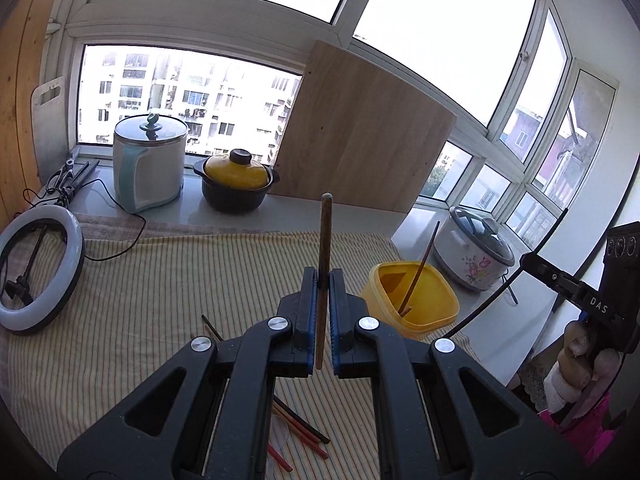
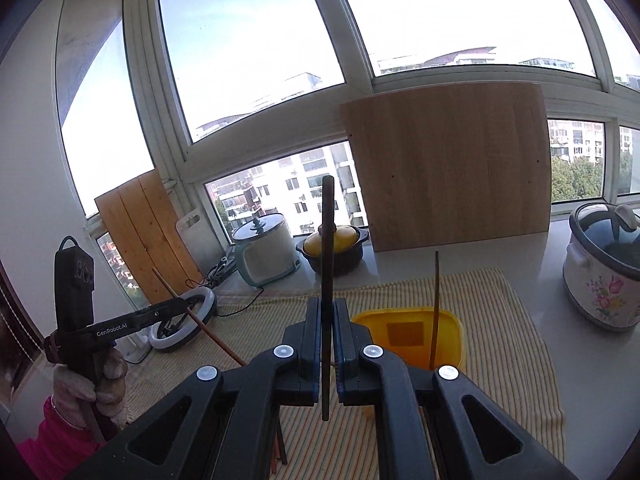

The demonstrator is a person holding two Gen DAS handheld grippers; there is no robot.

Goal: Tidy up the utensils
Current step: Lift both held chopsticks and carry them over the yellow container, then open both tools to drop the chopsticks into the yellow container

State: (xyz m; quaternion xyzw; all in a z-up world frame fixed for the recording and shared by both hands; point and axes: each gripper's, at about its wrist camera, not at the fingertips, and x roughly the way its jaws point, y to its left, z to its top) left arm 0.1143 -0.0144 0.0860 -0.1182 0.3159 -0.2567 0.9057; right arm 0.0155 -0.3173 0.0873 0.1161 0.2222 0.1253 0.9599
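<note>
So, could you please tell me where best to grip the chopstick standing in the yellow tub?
Grip the chopstick by its free upper end, coming from above. It leans nearly upright with its lower end inside the yellow tub, whose walls block any lower side approach.

Left gripper (image 1: 324, 280) and right gripper (image 2: 327, 308) — both jaws clamped, tilted slightly downward.

- daylight enters through the windows (image 1: 192, 96) behind the counter; the panes are overexposed to near white.
- the interior is evenly lit, with soft, faint shadows on the striped cloth (image 1: 160, 300).
- fisheye distortion curves the window frames; the corners are vignetted to black.
- focus is sharp at centre, softer toward the edges.
</note>
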